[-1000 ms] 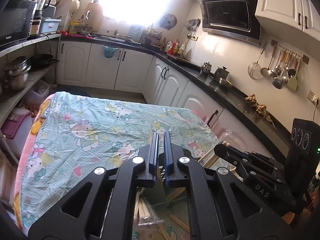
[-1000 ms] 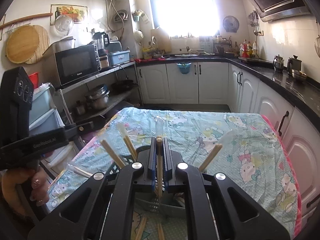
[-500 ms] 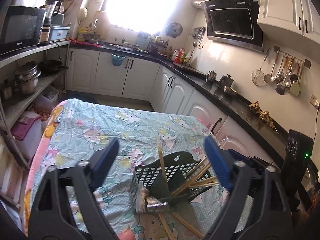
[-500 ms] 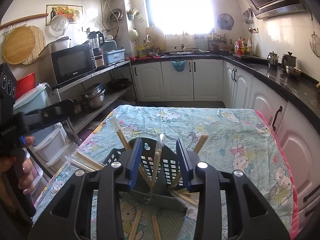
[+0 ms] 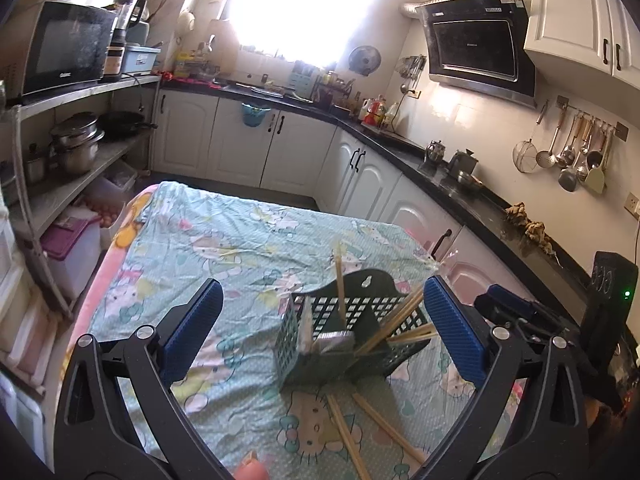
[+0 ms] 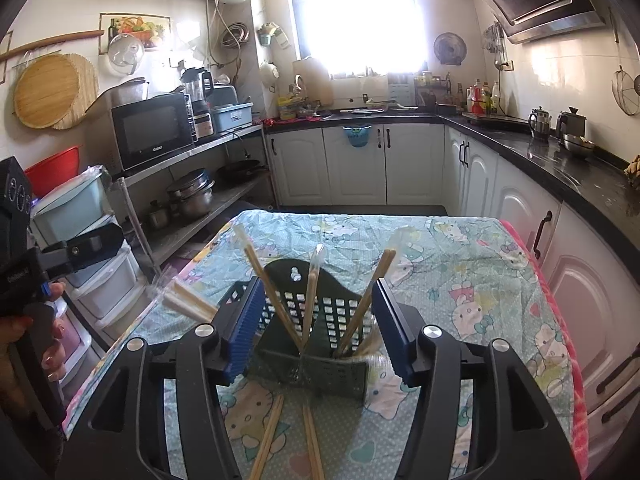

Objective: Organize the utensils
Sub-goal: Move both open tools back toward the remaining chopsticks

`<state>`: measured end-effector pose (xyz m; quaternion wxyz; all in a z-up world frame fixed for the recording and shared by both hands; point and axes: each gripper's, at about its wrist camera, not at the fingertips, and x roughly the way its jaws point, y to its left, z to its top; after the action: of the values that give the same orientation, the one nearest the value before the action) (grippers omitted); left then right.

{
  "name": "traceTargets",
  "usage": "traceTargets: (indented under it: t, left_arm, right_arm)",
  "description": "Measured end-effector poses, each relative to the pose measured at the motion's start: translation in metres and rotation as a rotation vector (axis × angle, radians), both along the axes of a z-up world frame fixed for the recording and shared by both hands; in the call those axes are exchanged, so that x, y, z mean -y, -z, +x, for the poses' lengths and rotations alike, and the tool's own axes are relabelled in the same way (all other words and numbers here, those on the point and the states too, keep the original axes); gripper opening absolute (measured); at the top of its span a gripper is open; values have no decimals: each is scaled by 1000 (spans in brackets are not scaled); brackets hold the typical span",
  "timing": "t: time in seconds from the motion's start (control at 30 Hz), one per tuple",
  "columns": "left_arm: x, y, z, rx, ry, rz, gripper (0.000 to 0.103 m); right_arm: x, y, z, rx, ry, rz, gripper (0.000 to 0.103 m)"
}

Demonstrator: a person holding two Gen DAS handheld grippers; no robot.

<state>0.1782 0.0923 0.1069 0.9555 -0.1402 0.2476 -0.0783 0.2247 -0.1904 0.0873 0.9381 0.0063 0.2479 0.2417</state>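
A dark green mesh basket (image 5: 320, 344) (image 6: 344, 368) stands on the cartoon-print tablecloth (image 5: 224, 248). Several wooden chopsticks (image 6: 310, 300) lean upright in it, and two more pairs (image 5: 344, 436) (image 6: 270, 432) lie loose on the cloth in front. My left gripper (image 5: 320, 320) hangs short of the basket, its jaws very wide and still opening, with nothing pressed between them. My right gripper (image 6: 318, 316) frames the basket from behind; its jaws are opening too, and the chopsticks between them stand free of the pads. In the right wrist view, a hand (image 6: 48, 344) holds the left gripper's handle.
A metal shelf rack (image 6: 192, 208) with pots and a microwave (image 6: 152, 128) stands left of the table. White cabinets under a black counter (image 5: 472, 196) run along the back and right. Plastic drawers (image 6: 104, 280) sit by the table's left edge. Something pink-orange (image 5: 250, 468) shows at the near edge.
Both grippers have gone from shut to open and drawn back from the basket. The right one has let go of a chopstick, which now stands in the basket.
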Motion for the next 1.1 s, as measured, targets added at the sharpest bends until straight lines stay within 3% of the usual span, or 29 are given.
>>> traceTargets:
  t: [0.6, 1.1]
  left_arm:
    - [20, 23, -38, -26, 30, 87, 93]
    - [29, 50, -43, -85, 44, 117, 93]
  right_arm:
    - [-1, 23, -46, -30, -59, -65, 57]
    - [-1, 53, -51, -93, -73, -119, 57]
